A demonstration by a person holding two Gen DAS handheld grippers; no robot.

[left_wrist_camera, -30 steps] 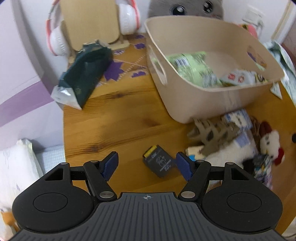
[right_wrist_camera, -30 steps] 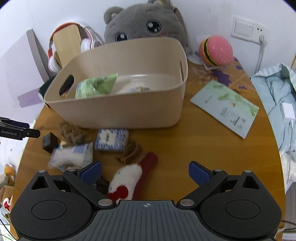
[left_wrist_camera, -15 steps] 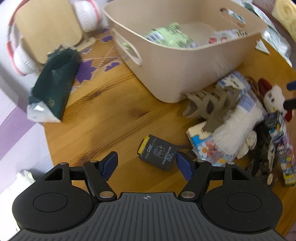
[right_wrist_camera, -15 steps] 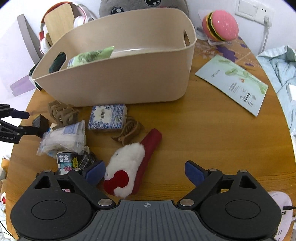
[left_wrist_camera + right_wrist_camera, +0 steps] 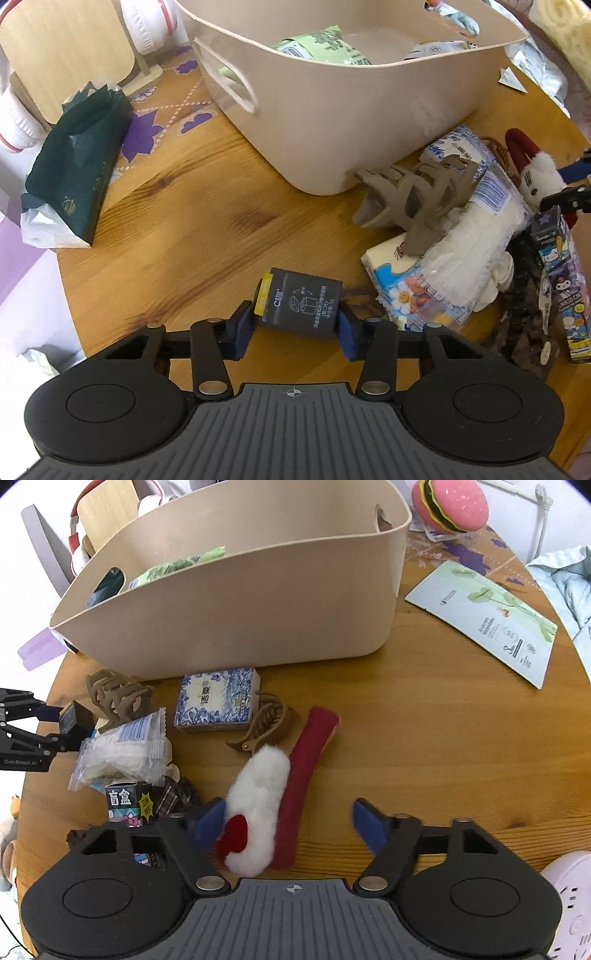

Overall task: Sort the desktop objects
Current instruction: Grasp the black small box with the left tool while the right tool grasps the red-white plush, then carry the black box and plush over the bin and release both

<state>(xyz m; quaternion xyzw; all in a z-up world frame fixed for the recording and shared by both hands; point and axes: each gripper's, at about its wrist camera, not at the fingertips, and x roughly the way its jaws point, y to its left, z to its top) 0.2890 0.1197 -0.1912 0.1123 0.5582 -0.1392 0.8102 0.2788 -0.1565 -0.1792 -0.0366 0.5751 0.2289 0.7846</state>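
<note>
My left gripper (image 5: 293, 326) is shut on a small black box (image 5: 301, 308) with a yellow end, low over the wooden table (image 5: 177, 229); it also shows in the right wrist view (image 5: 75, 720). My right gripper (image 5: 290, 825) is open, its fingers around the near end of a white and red plush toy (image 5: 262, 797) lying on the table. A beige basket (image 5: 258, 602) stands behind, holding a green packet (image 5: 325, 46). Beside it lie a taupe hair claw (image 5: 410, 195), a blue patterned tissue pack (image 5: 216, 699), a brown hair claw (image 5: 266, 725) and a clear packet (image 5: 123, 749).
A dark green tissue pack (image 5: 74, 166) and white headphones on a wooden stand (image 5: 66, 44) sit at the back left. A booklet (image 5: 484, 616) and a burger toy (image 5: 452, 504) lie right of the basket. A cartoon box (image 5: 561, 280) lies among the clutter.
My left gripper has closed its fingers on the black box. My right gripper has moved forward and down so the plush toy's end lies between its open fingers.
</note>
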